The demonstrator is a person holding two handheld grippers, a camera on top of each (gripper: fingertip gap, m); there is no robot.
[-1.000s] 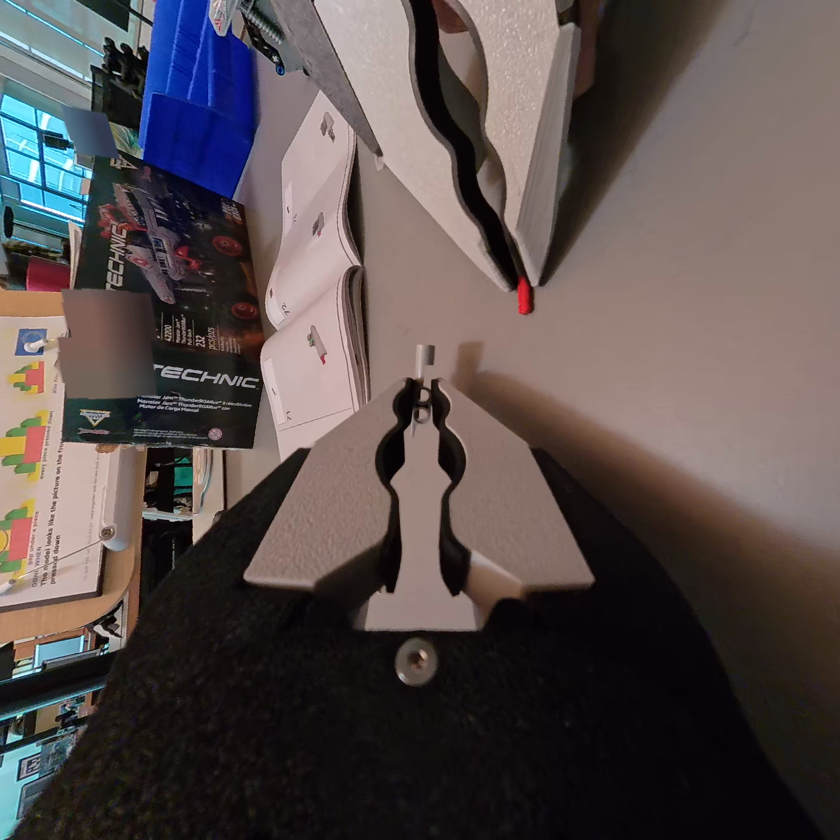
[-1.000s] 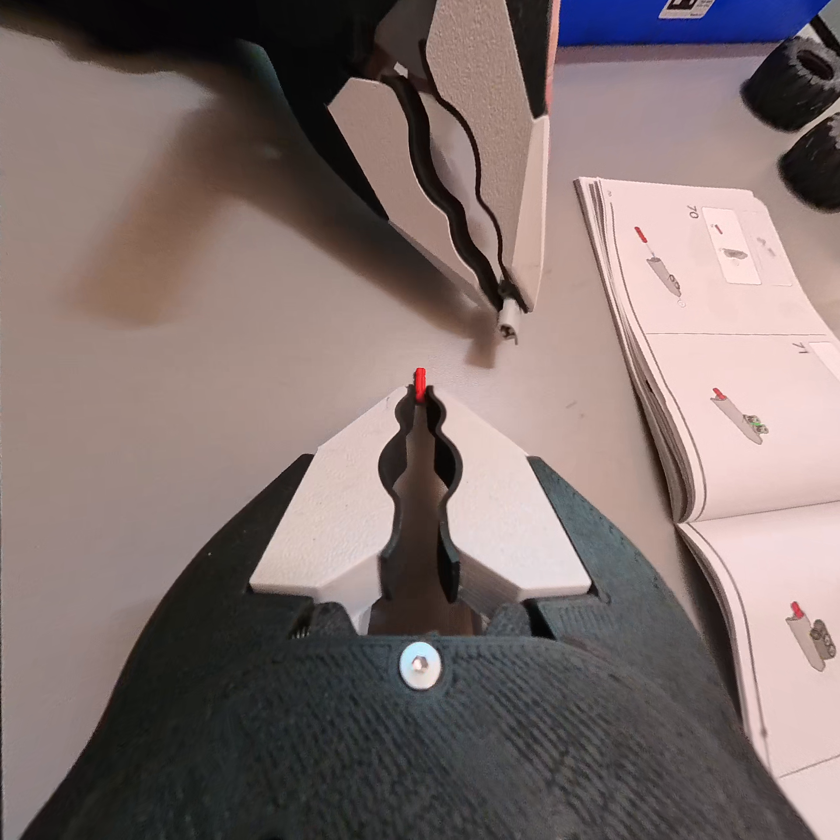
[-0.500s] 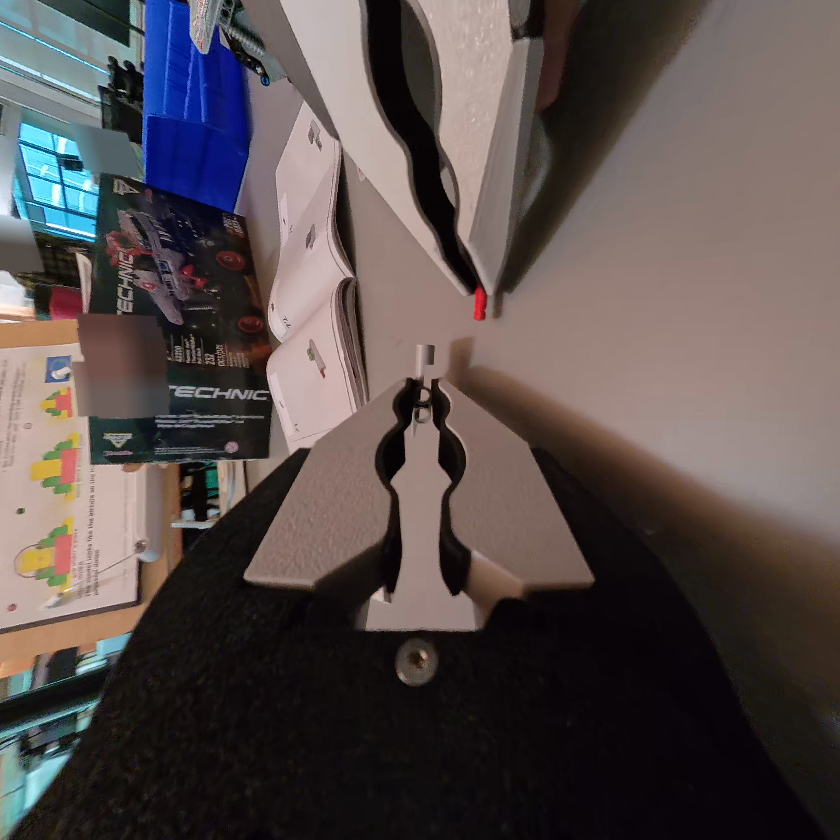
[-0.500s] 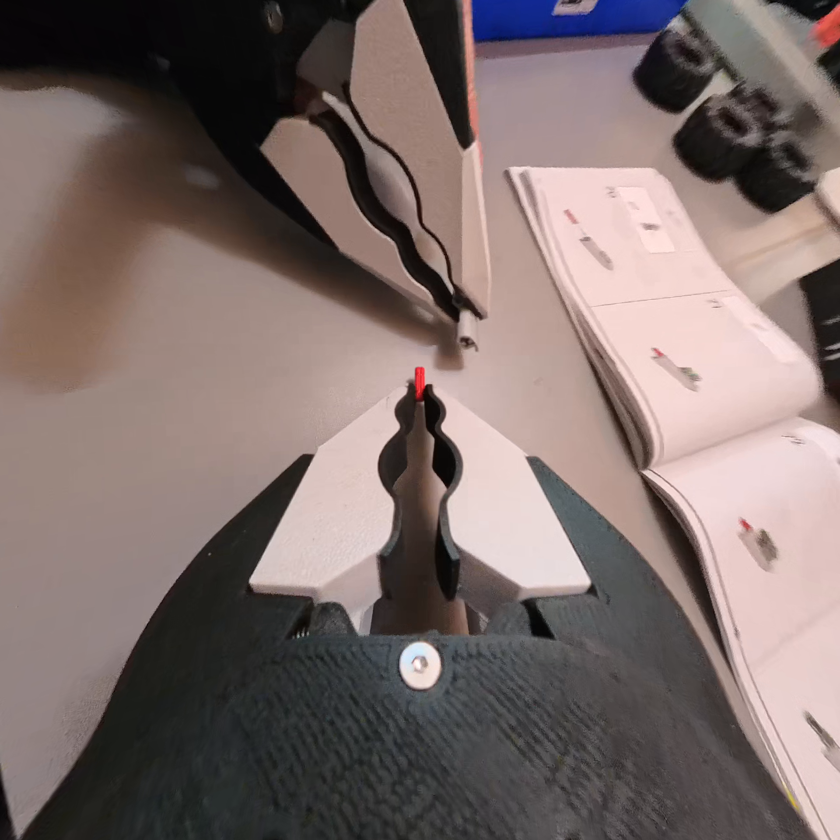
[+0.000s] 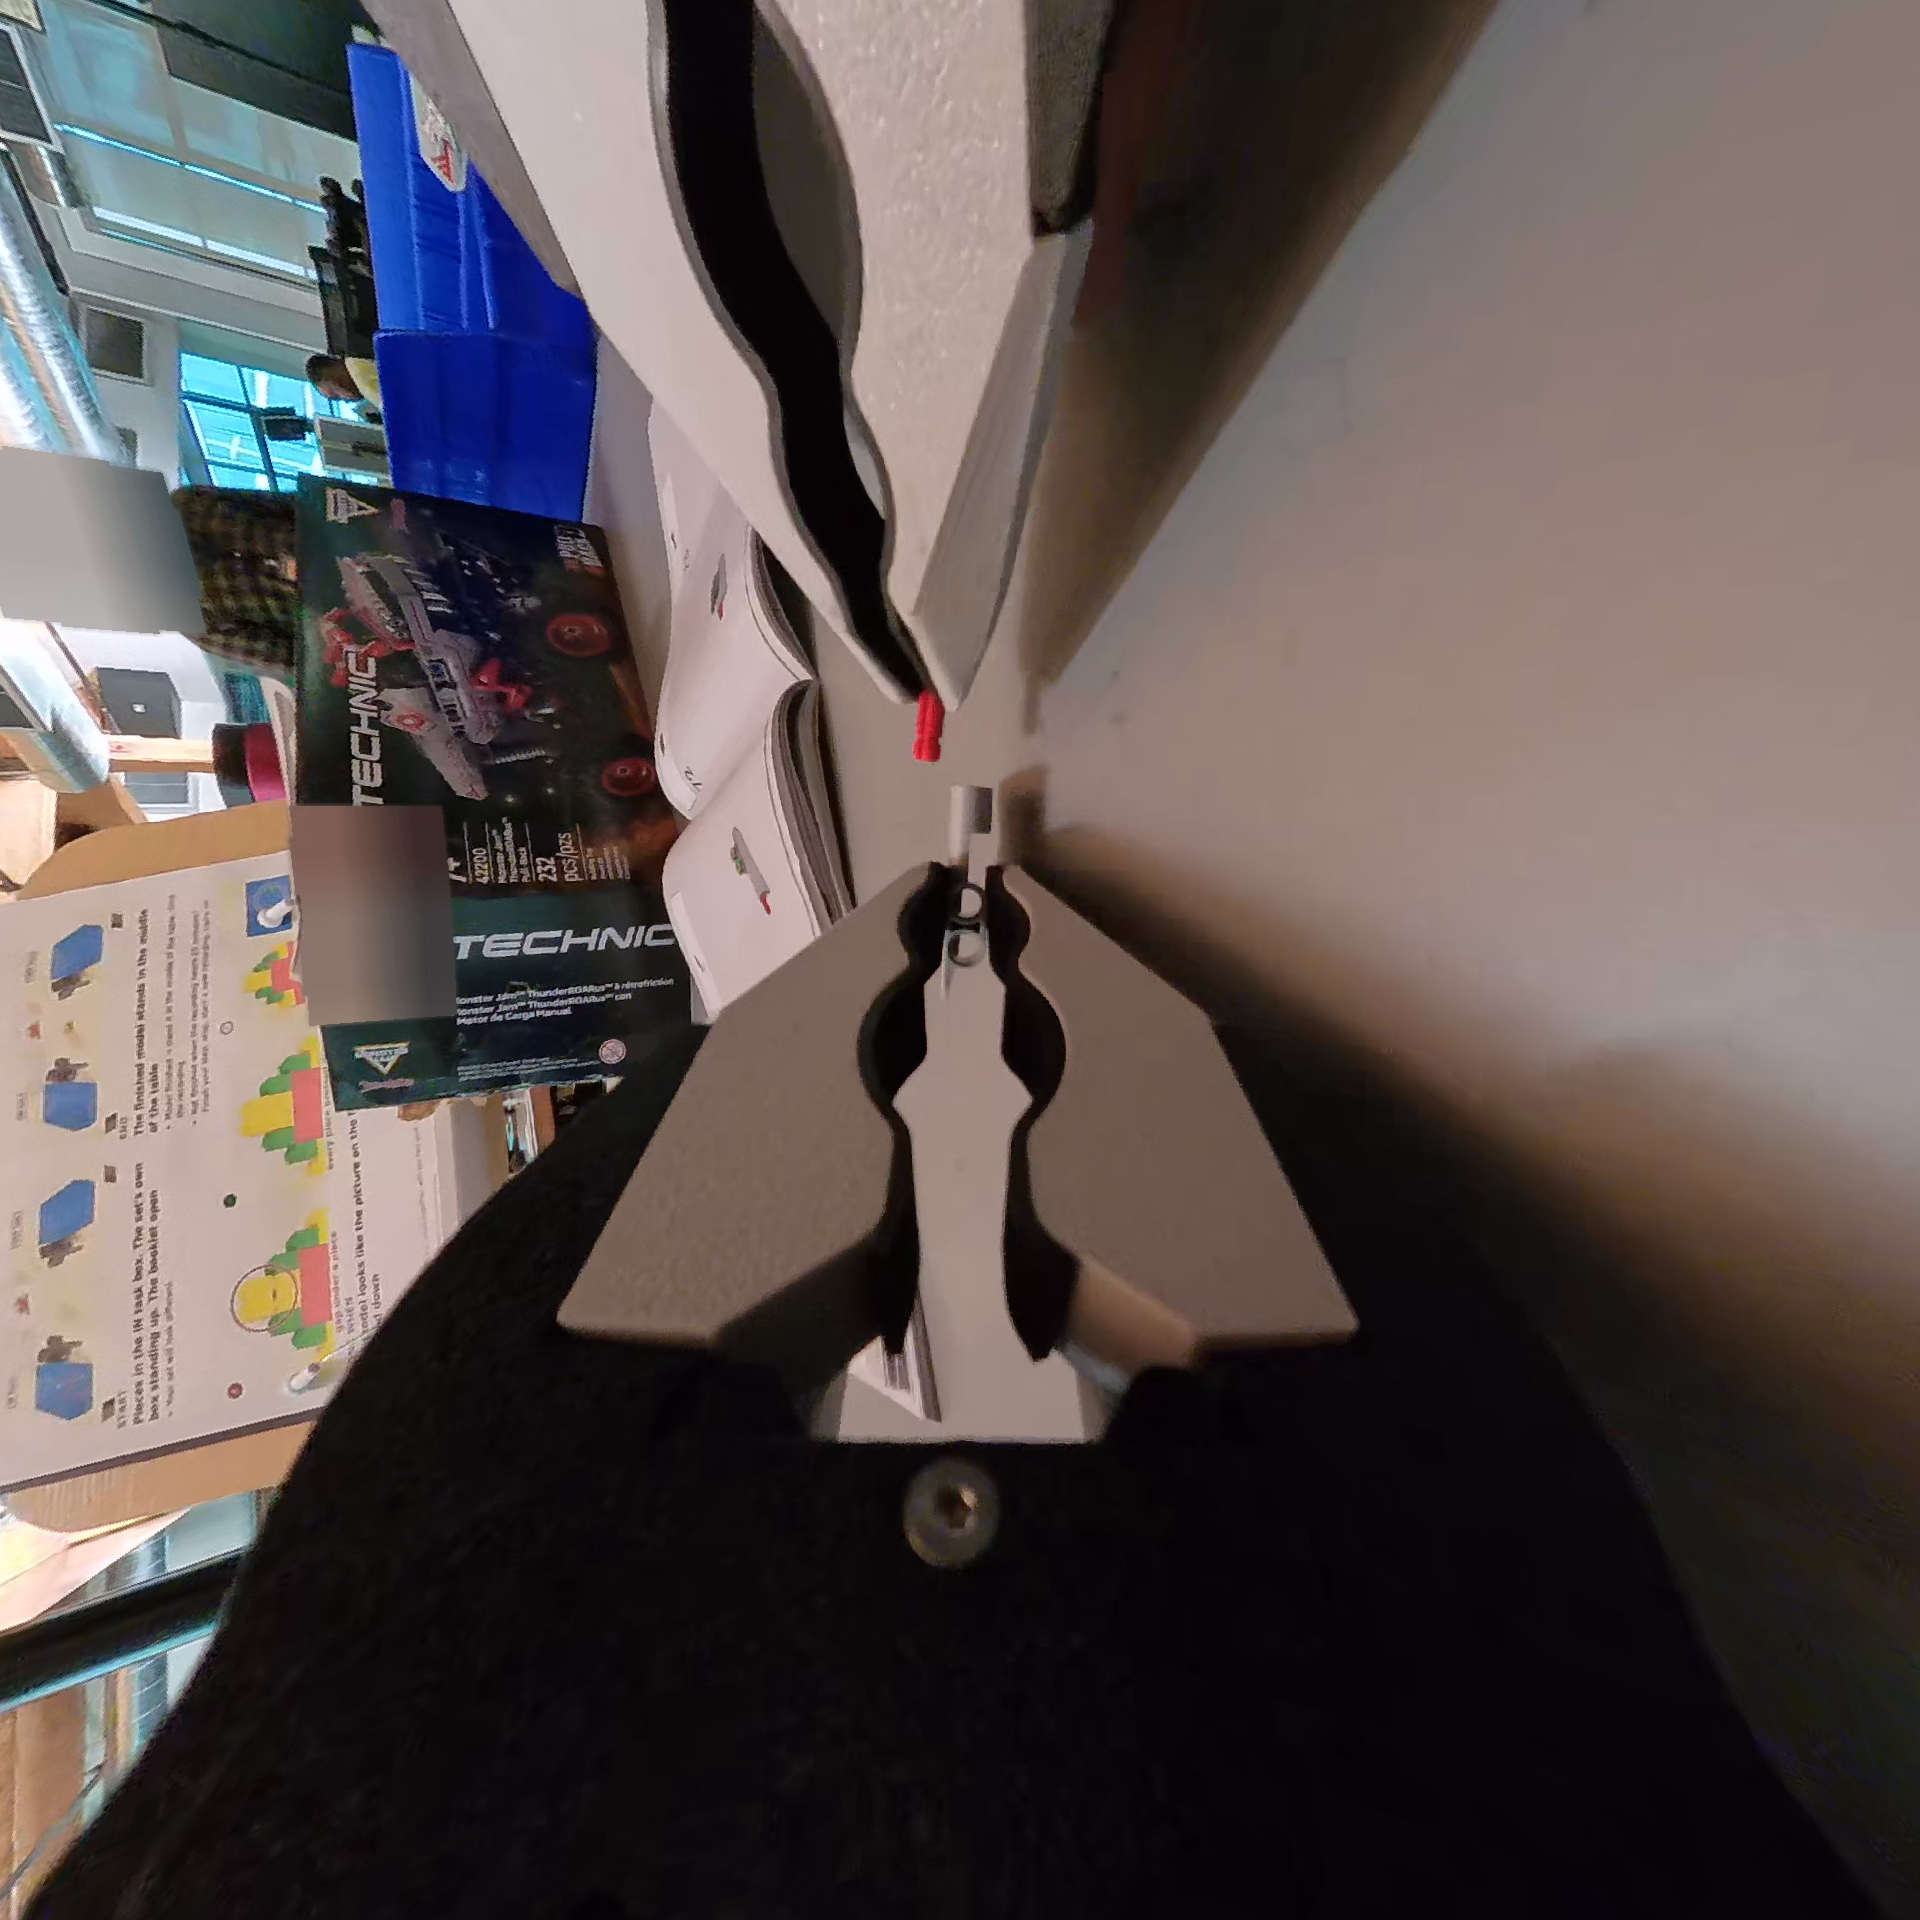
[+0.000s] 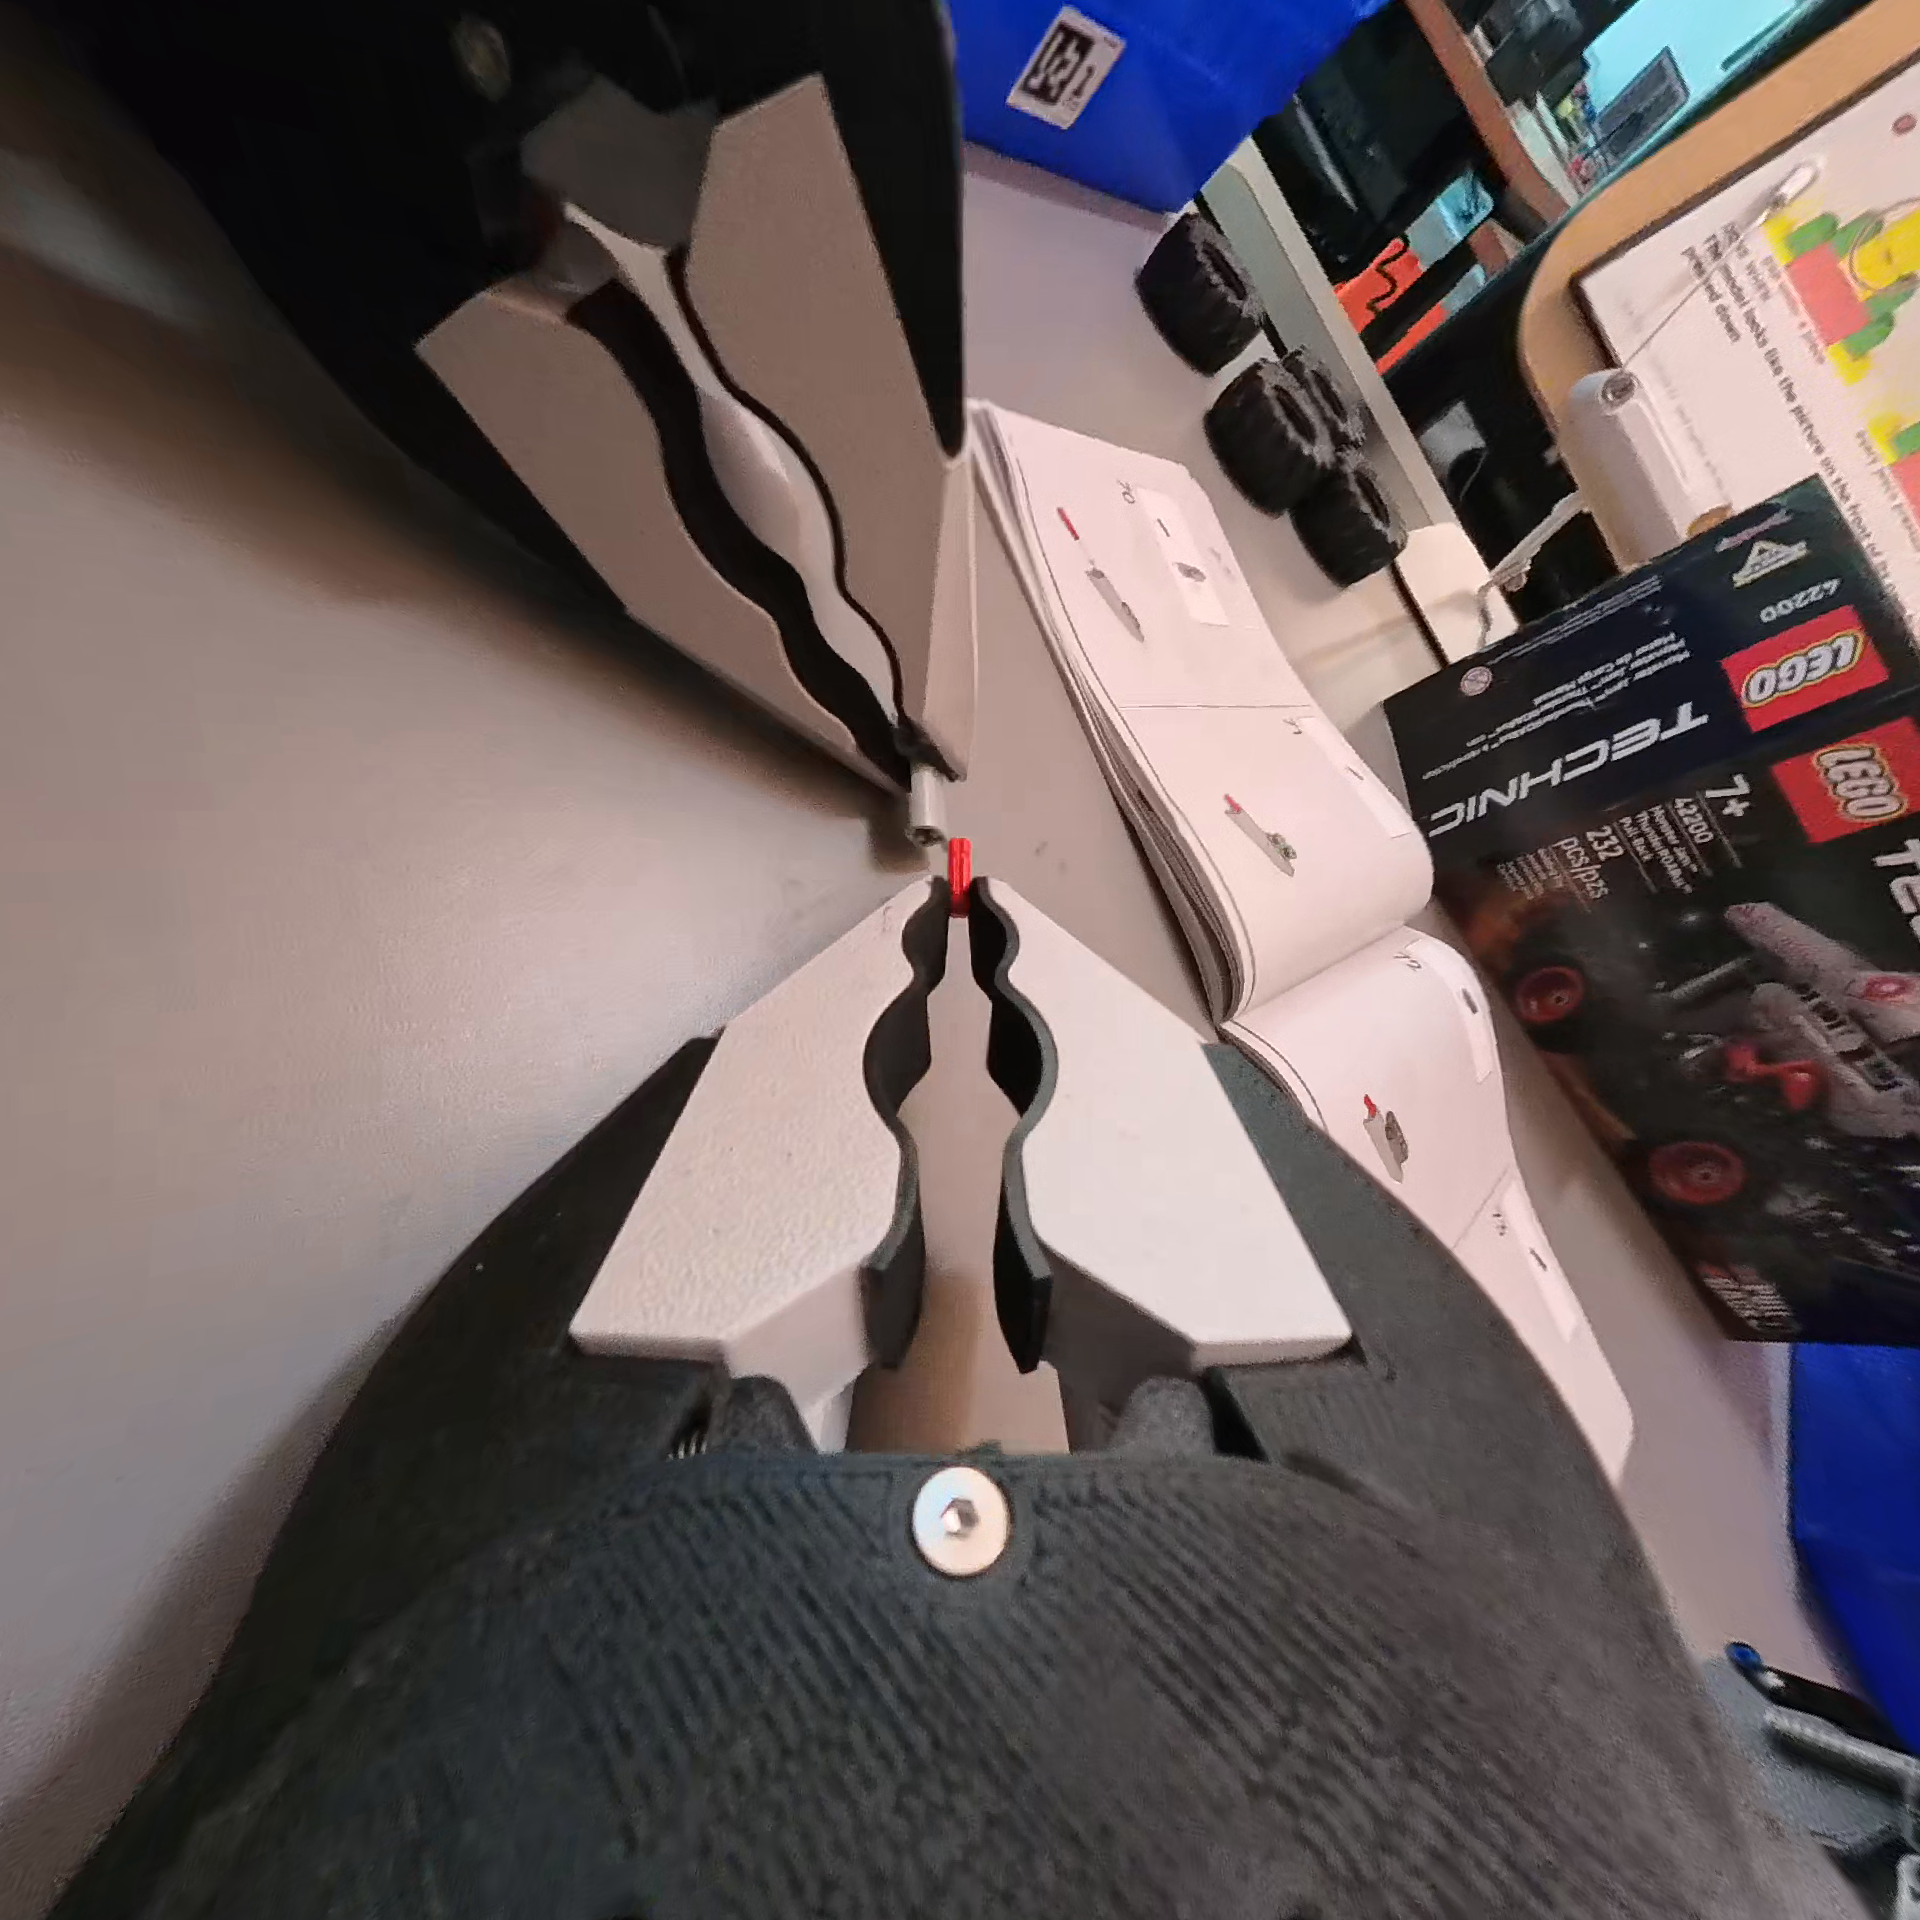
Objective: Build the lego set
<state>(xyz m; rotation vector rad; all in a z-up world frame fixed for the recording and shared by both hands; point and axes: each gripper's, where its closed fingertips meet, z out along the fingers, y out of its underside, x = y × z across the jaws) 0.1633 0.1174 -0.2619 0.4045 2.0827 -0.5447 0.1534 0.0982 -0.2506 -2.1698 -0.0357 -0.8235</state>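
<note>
My left gripper [image 5: 966, 883] is shut on a small light grey lego piece [image 5: 970, 812] whose end sticks out past the fingertips. My right gripper [image 6: 958, 896] is shut on a small red lego pin [image 6: 959, 864]. The two grippers point at each other just above the grey table [image 6: 312, 831]. In the left wrist view the red pin [image 5: 927, 725] shows at the right gripper's tips, just up and left of the grey piece. In the right wrist view the grey piece [image 6: 927, 810] sits just above and left of the red pin, nearly touching it.
An open instruction booklet [image 6: 1247, 790] lies right of the grippers, with the dark lego box [image 6: 1683, 914] beyond it. Black tyres [image 6: 1288, 436] and a blue bin [image 6: 1122, 83] stand at the back. A picture board [image 5: 156, 1143] leans at the side. Both grippers' tips are close together, under 4 cm apart.
The two grippers have closed in on each other. The red pin and the grey piece were a clear gap apart and are now almost tip to tip. Both stay shut.
</note>
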